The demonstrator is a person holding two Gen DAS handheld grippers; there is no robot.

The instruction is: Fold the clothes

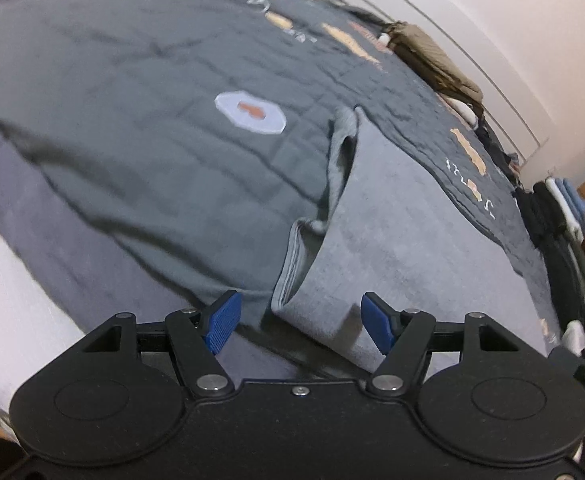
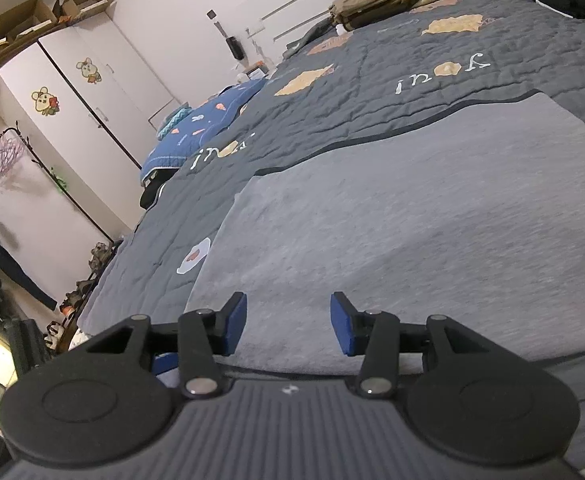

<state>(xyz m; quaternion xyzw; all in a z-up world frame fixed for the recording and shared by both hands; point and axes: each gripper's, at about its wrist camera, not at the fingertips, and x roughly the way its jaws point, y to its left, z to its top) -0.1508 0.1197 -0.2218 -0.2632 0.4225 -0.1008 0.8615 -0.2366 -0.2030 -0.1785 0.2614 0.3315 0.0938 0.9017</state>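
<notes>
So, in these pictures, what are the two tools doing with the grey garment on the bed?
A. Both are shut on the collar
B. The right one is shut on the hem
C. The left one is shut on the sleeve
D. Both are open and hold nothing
D: the left tool and the right tool both show blue pads spread apart, with the grey garment lying flat beyond them, ungripped.

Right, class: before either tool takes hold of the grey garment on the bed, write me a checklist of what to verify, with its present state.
1. Left tool open: ok.
2. Right tool open: ok.
3. Both tools free of cloth: ok, nothing sits between the pads.
4. Grey garment lying flat on the quilt: not ok, the left wrist view shows a rolled edge.
5. Left tool lined up with that edge: ok.
6. Garment's near hem under the right tool: cannot tell, hidden.
</notes>
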